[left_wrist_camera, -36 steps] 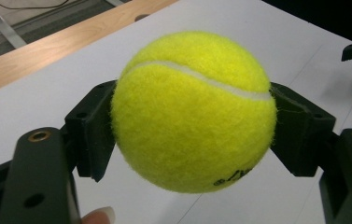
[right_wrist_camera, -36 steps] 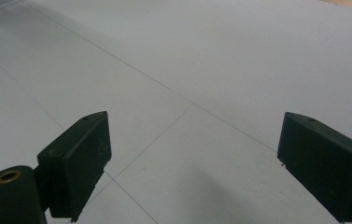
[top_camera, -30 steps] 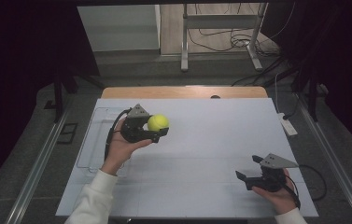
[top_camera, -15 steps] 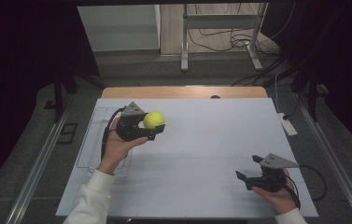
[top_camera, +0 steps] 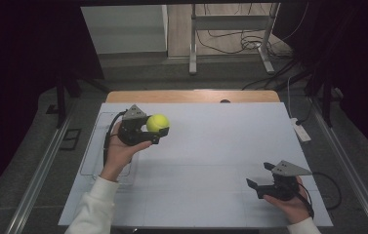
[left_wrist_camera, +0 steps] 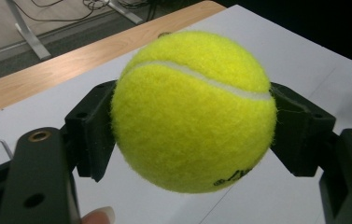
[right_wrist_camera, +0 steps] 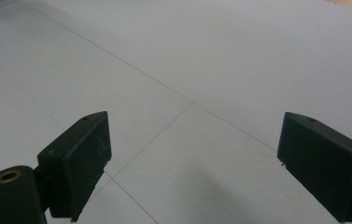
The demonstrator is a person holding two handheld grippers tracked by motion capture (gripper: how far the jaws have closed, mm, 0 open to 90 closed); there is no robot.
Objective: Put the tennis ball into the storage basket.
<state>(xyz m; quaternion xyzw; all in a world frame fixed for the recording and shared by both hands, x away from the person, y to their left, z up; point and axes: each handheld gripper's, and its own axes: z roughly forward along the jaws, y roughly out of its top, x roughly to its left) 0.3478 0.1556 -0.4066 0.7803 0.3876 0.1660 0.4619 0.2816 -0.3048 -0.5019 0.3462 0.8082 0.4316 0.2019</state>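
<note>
A yellow tennis ball (top_camera: pixel 157 123) is held above the left part of the white table (top_camera: pixel 211 146), with my left gripper (top_camera: pixel 155 127) shut on it. In the left gripper view the tennis ball (left_wrist_camera: pixel 193 109) is pressed between both black jaws, and my left gripper (left_wrist_camera: pixel 190 126) points toward the table's far side. My right gripper (top_camera: pixel 259 178) rests low near the front right of the table, open, with nothing between its jaws. In the right gripper view my right gripper (right_wrist_camera: pixel 194 163) looks down on the bare white table (right_wrist_camera: pixel 201 70).
A clear flat tray (top_camera: pixel 92 146) lies along the table's left edge, under the left forearm. A wooden strip (top_camera: pixel 191 96) runs along the far edge. A white power strip (top_camera: pixel 300 130) sits off the right side, and a metal stand (top_camera: pixel 230 39) is beyond the table.
My left gripper has carried the tennis ball a little to the left and toward the far side. The right gripper has stayed where it was.
</note>
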